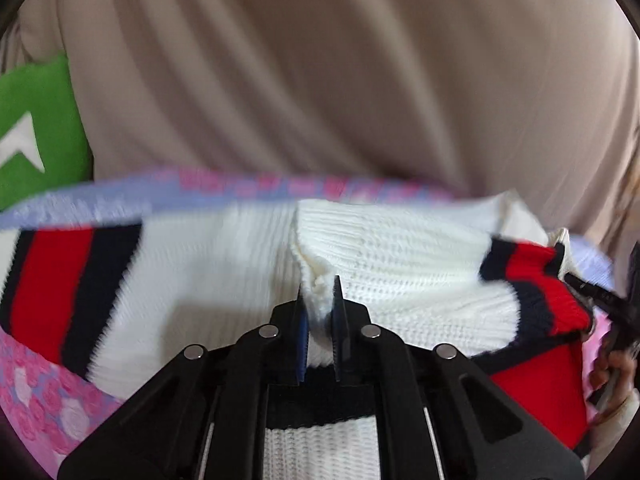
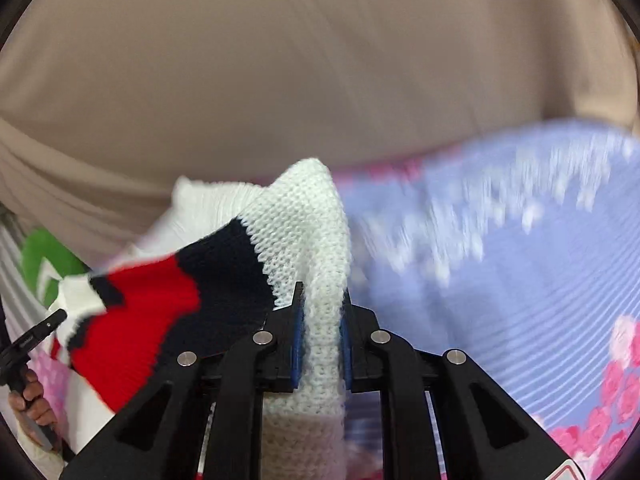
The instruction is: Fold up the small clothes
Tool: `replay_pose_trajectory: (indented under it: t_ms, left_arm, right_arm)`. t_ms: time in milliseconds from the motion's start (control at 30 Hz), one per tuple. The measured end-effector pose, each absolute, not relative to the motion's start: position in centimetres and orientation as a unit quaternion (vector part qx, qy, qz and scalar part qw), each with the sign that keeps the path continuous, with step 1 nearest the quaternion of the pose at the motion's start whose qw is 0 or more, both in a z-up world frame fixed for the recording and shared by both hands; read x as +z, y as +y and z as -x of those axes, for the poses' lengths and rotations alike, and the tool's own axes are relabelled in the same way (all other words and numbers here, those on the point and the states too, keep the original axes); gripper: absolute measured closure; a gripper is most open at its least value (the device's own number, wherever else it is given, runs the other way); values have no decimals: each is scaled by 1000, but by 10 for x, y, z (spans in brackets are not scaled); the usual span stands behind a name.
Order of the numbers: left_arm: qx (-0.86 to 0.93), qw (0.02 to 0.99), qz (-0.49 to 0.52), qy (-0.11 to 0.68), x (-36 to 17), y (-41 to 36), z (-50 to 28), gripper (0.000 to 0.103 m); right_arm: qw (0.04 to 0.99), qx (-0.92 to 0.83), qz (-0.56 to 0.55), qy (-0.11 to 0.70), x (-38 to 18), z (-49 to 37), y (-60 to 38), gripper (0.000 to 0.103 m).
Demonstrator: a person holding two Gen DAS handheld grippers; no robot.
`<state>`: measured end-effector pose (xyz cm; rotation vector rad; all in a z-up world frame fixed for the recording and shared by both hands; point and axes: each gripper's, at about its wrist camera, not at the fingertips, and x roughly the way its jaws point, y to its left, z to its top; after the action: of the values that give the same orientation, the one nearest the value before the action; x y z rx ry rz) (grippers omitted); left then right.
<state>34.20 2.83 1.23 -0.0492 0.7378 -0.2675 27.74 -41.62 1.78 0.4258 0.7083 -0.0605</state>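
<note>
Your left tongs [image 1: 320, 312] and right tongs [image 2: 322, 320] both pinch the knit sweater [image 1: 400, 248], so you can probably fold it

Motion blur smears the floral blanket [image 2: 500, 240] behind the knit sweater [image 2: 296, 220], so its pattern is unreadable there. The green cushion [image 1: 36, 128] left of the sweater is cut off by the picture's edge.

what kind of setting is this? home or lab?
Probably a home, likely a bed or sofa: a floral lilac-and-pink blanket as the work surface, beige draped fabric behind it, and a green cushion beside. The white knit sweater lies on it.
</note>
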Motion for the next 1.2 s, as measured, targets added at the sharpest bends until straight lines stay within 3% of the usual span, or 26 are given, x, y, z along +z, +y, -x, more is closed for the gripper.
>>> replay_pose_trajectory:
  t_ms: [67,200,233,300,333,500,533,567,600,667,767,867,967,1133,1200]
  left_arm:
    - [-116,910,20,396,-18,24,-353,94]
    - [-130,920,31,368,-2,31,-336,92]
    - [-131,919,26,370,-4,29,-333,92]
    - [-135,914,21,382,-11,31,-330,92]
    - [-135,912,22,388,-17,30,-328,92]
    - [-133,911,29,388,-12,38,-325,92]
    - [-131,911,24,390,-14,38,-331,92]
    - [-130,911,23,390,-14,39,-336,92]
    - [-131,912,23,388,-13,39,-336,92]
    - [-129,912,22,389,-15,39,-335,92]
    - [-128,912,22,390,-15,40,-337,91]
    - [-123,912,10,391,-17,36,-337,91]
    - [-122,913,3,390,-16,35,-335,90]
    - [-117,912,29,391,-17,47,-335,69]
    - [-122,910,50,392,-17,53,-336,67]
  right_arm:
    - [914,-25,-225,338,15,-273,-420,88]
    - [927,-21,-226,299,42,-235,-421,77]
    - [931,-10,-215,296,47,-221,-418,72]
    - [932,4,-199,302,48,-205,-410,41]
    - [933,13,-179,313,44,-197,-401,39]
    - [932,-10,-52,359,22,-205,-363,40]
    - [929,-17,-39,368,17,-213,-361,45]
    - [927,-16,-40,372,14,-217,-362,71]
    - [928,-15,-51,368,17,-221,-366,82]
    - [941,-14,-73,329,36,-210,-372,86]
    - [950,-33,-94,297,48,-196,-388,87]
    - [917,-61,-106,379,6,-215,-405,88]
    - [918,-50,-139,368,19,-207,-410,88]
    - [931,-54,-157,325,58,-188,-394,84]
    - [941,-57,-131,308,72,-195,-374,81]
